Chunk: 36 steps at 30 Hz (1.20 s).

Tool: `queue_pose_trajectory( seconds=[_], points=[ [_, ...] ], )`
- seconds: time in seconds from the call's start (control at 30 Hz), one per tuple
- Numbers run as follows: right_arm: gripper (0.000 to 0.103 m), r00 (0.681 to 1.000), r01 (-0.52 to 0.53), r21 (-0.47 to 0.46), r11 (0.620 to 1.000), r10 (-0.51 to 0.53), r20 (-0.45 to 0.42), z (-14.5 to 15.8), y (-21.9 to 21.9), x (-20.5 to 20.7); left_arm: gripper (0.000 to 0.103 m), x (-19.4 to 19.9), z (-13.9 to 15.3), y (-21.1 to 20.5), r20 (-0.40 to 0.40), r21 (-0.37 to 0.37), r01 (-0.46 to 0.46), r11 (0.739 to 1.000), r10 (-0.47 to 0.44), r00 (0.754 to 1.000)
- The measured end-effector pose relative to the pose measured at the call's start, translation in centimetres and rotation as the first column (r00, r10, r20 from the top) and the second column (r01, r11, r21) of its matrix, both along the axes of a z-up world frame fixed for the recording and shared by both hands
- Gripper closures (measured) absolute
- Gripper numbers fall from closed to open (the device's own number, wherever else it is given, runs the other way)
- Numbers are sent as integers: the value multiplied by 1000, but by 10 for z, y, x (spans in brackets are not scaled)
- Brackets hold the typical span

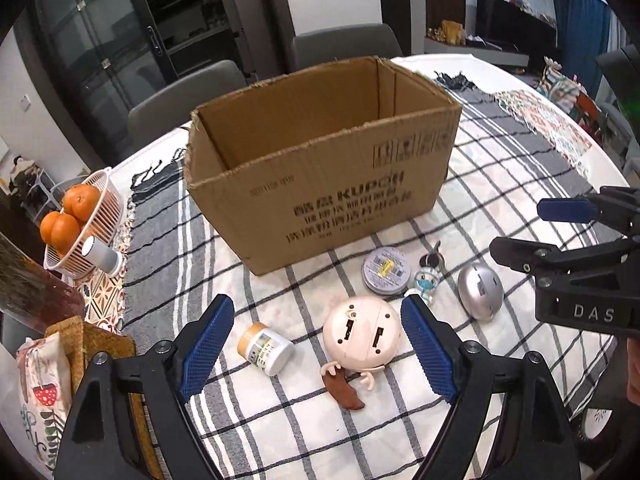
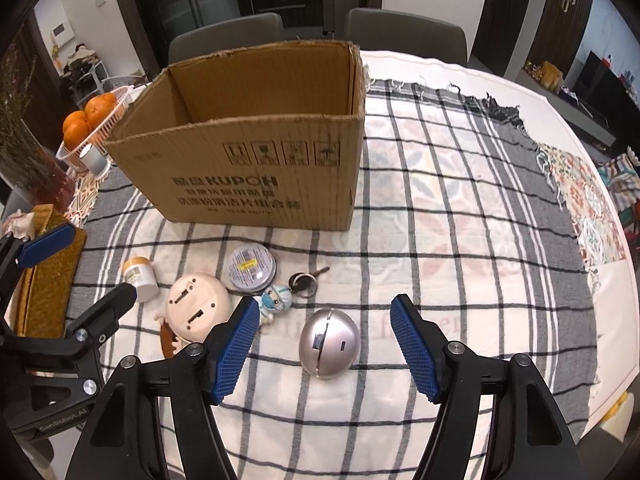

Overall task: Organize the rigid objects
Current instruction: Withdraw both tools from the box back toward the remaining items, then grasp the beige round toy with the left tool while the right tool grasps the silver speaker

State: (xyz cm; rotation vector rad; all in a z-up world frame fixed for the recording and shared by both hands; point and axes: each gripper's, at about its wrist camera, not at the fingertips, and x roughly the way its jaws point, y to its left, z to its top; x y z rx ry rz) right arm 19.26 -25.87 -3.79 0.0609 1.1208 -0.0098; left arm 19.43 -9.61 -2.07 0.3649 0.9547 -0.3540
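Silver egg-shaped case point(image 2: 329, 343) we saw between spread right gripper point(image 2: 323, 345) fingers, untouched; left gripper point(image 1: 318, 344) spread wide around cream doll head point(image 1: 361, 335).

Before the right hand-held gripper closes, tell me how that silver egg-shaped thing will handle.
The silver egg looks smooth and glossy, so it may slip between the pads. Its rounded shell could roll if nudged. It appears rigid, with a seam, so squeeze gently.

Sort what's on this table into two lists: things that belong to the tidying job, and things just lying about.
Job:
cardboard box
silver egg-shaped gadget
round tin
keys
small blue figurine
cream round toy
pill bottle

Lying about:
basket of oranges
checked cloth
chairs
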Motion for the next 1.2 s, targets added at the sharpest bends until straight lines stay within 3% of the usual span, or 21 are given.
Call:
queue_pose_trajectory(
  seconds=[0.37, 0.63, 1.2],
  points=[
    [34, 993, 32, 55, 998, -26, -113, -38, -9, 4, 17, 3, -25, -12, -91, 29, 94, 995, -91, 992],
    [34, 986, 45, 81, 996, -31, -162, -56, -12, 6, 17, 11, -50, -21, -210, 24, 169, 985, -160, 964],
    [34, 968, 85, 114, 990, -55, -247, -92, -20, 14, 17, 33, -88, -34, -346, 27, 224, 974, -201, 917]
  ],
)
